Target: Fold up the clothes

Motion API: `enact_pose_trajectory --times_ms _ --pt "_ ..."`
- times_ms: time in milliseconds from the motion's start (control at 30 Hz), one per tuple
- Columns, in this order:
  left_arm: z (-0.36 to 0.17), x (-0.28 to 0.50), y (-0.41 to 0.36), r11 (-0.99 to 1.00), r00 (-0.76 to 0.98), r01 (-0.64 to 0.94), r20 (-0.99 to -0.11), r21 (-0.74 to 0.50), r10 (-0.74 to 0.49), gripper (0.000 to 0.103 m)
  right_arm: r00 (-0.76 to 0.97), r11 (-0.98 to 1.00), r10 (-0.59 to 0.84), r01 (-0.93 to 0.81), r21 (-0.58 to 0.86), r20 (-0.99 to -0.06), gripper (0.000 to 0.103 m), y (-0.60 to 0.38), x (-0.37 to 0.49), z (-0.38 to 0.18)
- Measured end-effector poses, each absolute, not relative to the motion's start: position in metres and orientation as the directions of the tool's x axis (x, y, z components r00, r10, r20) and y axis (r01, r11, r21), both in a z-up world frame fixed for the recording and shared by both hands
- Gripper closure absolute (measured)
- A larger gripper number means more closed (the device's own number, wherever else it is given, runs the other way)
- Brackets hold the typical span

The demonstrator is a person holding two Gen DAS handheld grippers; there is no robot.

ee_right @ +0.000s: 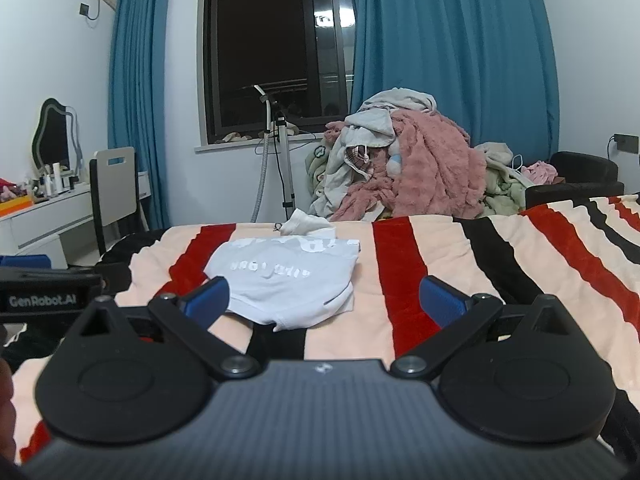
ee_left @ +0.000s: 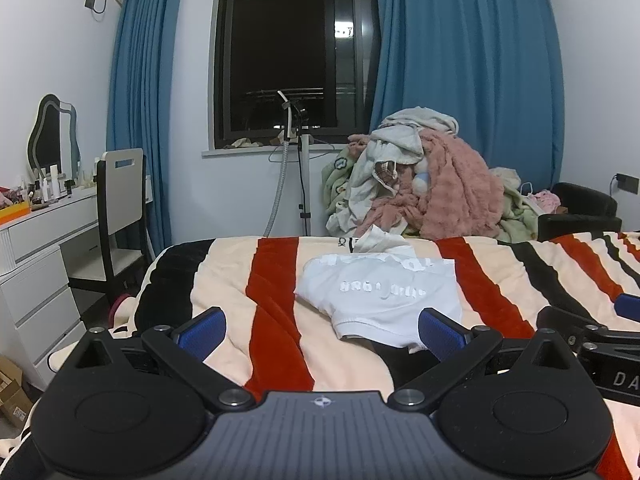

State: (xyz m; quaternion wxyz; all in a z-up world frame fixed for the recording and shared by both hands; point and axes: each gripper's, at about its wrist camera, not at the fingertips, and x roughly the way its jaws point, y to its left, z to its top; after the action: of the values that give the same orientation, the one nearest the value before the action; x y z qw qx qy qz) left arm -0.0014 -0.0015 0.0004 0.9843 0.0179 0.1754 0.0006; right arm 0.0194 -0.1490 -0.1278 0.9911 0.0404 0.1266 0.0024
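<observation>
Left gripper (ee_left: 322, 330) hovers low over the striped blanket (ee_left: 224, 280), fingers spread wide, nothing between the blue pads (ee_left: 202, 330); right gripper (ee_right: 324, 300) likewise low over the bed, fingers wide apart and holding nothing.

White T-shirt (ee_left: 380, 300) lies folded into a compact packet on the blanket, printed lettering facing up, collar edge nearest the grippers; in the left wrist view it sits ahead and toward the right pad, whose tip overlaps its near corner in the picture, contact not clear; in the right wrist view the same shirt (ee_right: 284, 280) sits ahead and to the left, the left pad's tip overlapping its near edge, contact again uncertain.

A second small white garment (ee_left: 380, 240) lies crumpled just beyond the shirt at the bed's far edge; behind it, a heap of clothes (ee_left: 432, 184) in pink, grey and green, piled high against the blue curtains (ee_left: 460, 80); dark window (ee_left: 292, 52) between the curtains; a garment steamer stand (ee_left: 302, 160) below the window; white dressing table (ee_left: 44, 220) with a mirror and a chair (ee_left: 120, 208) on the left.
</observation>
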Motion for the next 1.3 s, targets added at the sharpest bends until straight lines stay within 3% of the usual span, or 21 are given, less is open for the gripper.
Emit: enact_pose_trajectory --times_ms 267,1300 --pt "0.003 -0.013 -0.014 0.997 0.954 0.013 -0.3 0.079 0.012 0.0 0.968 0.998 -0.002 0.018 0.063 -0.251 0.0 -0.145 0.026 -0.128" --pt "0.002 -0.007 -0.006 0.997 0.953 0.001 -0.302 0.077 0.022 0.0 0.97 0.997 -0.005 0.024 0.075 -0.244 0.0 -0.15 0.019 -0.128"
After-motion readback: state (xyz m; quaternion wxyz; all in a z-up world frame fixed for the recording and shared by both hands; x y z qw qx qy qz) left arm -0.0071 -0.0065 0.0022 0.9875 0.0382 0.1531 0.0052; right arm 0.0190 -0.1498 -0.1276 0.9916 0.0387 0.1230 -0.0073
